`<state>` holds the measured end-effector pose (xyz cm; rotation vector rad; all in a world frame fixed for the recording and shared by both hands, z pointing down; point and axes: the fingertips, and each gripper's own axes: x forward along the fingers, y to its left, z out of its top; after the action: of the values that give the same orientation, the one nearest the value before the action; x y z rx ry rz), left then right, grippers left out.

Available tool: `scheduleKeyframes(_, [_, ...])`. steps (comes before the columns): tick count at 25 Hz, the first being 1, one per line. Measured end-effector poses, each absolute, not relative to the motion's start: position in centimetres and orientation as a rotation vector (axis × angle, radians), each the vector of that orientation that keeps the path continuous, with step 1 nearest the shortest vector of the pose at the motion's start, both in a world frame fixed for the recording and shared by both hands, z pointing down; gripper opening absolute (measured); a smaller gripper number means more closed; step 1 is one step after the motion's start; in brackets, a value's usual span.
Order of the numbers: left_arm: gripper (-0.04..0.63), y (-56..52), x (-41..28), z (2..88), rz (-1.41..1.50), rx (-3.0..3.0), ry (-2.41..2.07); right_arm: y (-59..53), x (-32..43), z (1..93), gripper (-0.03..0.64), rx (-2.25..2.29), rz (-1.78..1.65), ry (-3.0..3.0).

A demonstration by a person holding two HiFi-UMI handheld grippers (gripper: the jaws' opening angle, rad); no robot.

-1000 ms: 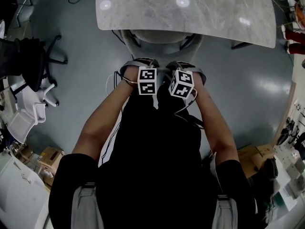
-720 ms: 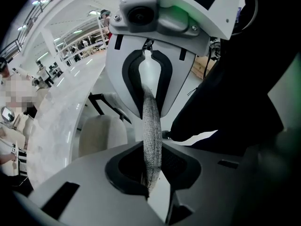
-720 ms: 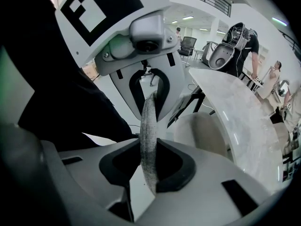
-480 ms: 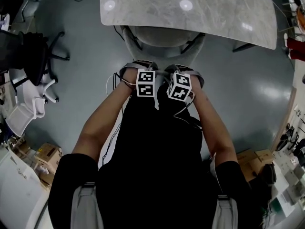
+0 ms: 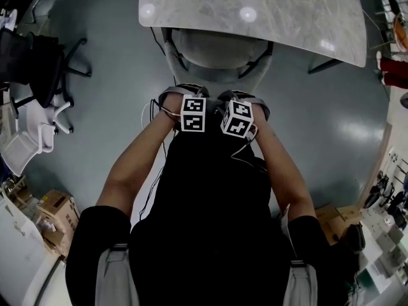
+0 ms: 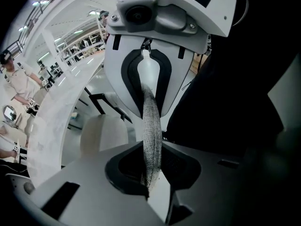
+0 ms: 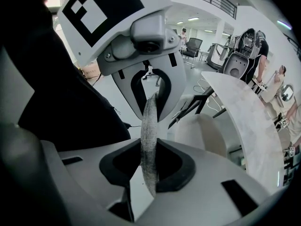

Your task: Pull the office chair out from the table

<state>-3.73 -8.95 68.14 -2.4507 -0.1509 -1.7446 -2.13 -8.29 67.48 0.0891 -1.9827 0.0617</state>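
Note:
The office chair's pale seat (image 5: pixel 217 53) sticks partly out from under the marble table (image 5: pixel 255 11) in the head view. Both grippers clamp the top edge of its backrest, side by side in front of my body. My left gripper (image 5: pixel 186 95) is shut on the grey mesh backrest edge (image 6: pixel 153 149), which runs between its jaws. My right gripper (image 5: pixel 245 98) is shut on the same edge (image 7: pixel 149 159). In the left gripper view the seat (image 6: pixel 101 133) lies beside the table (image 6: pixel 51 121); in the right gripper view the seat (image 7: pixel 207 133) lies next to the table (image 7: pixel 249 121).
A black office chair (image 5: pixel 38 62) and a white chair (image 5: pixel 29 142) stand at the left. Cardboard boxes (image 5: pixel 54 212) sit at the lower left, more boxes (image 5: pixel 335 215) at the lower right. People (image 7: pixel 282 84) stand beyond the table. Grey floor surrounds the chair.
The chair has slid back toward me with both grippers on its backrest. More of the seat shows outside the table's edge, and the table has drifted up the head view.

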Motion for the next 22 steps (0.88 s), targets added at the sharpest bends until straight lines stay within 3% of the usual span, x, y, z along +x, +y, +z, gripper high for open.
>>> scheduleKeyframes(22, [0.077, 0.5, -5.0, 68.2, -1.717, -2.451, -0.213, 1.0, -3.4, 67.6, 0.084, 0.12, 0.091, -1.947])
